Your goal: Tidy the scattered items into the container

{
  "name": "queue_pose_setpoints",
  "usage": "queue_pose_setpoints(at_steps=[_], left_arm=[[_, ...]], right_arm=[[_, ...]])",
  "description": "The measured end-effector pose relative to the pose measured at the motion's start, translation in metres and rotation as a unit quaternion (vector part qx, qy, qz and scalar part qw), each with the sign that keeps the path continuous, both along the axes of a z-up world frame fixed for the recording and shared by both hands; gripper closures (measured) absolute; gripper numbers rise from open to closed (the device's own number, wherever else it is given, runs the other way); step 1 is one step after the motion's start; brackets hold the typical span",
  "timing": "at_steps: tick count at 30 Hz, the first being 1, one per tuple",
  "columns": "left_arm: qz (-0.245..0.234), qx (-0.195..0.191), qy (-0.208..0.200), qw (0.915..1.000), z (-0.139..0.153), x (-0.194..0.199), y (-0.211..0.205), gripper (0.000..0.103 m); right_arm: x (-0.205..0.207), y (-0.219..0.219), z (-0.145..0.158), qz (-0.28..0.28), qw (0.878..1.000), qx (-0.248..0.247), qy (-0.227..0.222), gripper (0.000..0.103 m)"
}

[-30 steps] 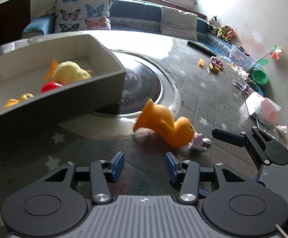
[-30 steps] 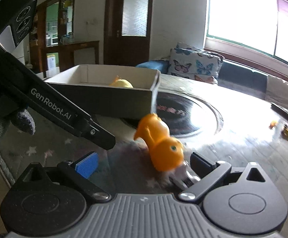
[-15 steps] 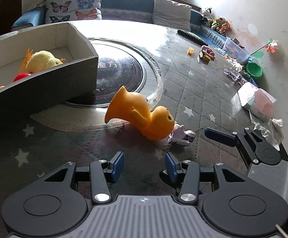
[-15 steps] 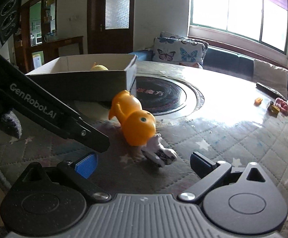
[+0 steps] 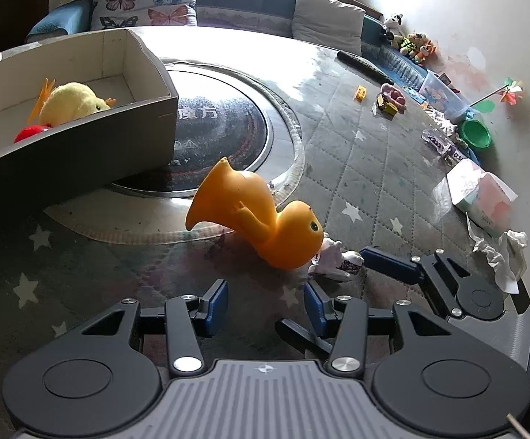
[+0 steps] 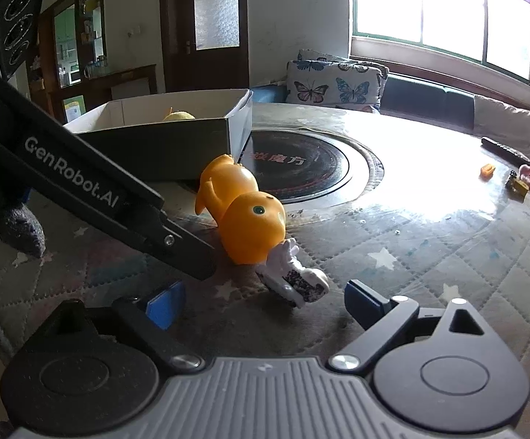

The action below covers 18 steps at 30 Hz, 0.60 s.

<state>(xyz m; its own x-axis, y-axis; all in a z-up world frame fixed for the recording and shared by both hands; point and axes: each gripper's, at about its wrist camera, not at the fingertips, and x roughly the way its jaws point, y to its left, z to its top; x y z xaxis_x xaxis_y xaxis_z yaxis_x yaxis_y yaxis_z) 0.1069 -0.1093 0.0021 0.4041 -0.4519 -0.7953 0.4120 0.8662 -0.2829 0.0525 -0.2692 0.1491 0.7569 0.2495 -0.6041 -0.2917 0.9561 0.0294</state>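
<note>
Left wrist view is showing the left hand-held gripper [image 5: 264,301] nearest to the camera, its blue pads parted and holding nothing, hovering low over the quilted desk [image 5: 374,168]. Just ahead of it the orange duck [image 5: 254,216] is lying on its side, head toward the right. A small white toy [image 5: 332,261] is touching the duck's head, and a finger of the right hand-held gripper [image 5: 389,261] is reaching in from the right, close to that toy. Farther left, the cardboard box [image 5: 82,146] is standing partly on the dark round plate [image 5: 228,128] in the middle of the desk. Only this view is looking into the box: a yellow plush chick [image 5: 71,104] and a red ball [image 5: 31,133] are lying inside. At the far right edge some small toys [image 5: 389,98] and a crumpled tissue [image 5: 499,252] are resting.

Right wrist view is showing the right hand-held gripper [image 6: 265,301] wide open, empty, with the white toy [image 6: 294,278] lying between its fingers and a little ahead. The duck [image 6: 243,208] is just behind the toy, its eye facing the camera. The long arm of the left hand-held gripper is crossing the left side here, a gloved hand [image 6: 12,230] beneath it. The box [image 6: 162,142] is seen side-on, only the chick's top [image 6: 179,115] showing. Beyond are a butterfly cushion [image 6: 330,82] and a bright window [image 6: 444,11].
</note>
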Motion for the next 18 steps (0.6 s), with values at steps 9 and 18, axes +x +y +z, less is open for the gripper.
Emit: queue_pose_setpoints(at_steps=[9, 18], left_arm=[[0.014, -0.009, 0.01, 0.9998, -0.002, 0.004, 0.002, 0.055], [0.016, -0.01, 0.015, 0.9997, -0.004, 0.006, 0.002, 0.055]], right_arm=[[-0.01, 0.001, 0.001, 0.014, 1.0, 0.01, 0.001, 0.019], [-0.011, -0.001, 0.004, 0.016, 1.0, 0.013, 0.004, 0.019]])
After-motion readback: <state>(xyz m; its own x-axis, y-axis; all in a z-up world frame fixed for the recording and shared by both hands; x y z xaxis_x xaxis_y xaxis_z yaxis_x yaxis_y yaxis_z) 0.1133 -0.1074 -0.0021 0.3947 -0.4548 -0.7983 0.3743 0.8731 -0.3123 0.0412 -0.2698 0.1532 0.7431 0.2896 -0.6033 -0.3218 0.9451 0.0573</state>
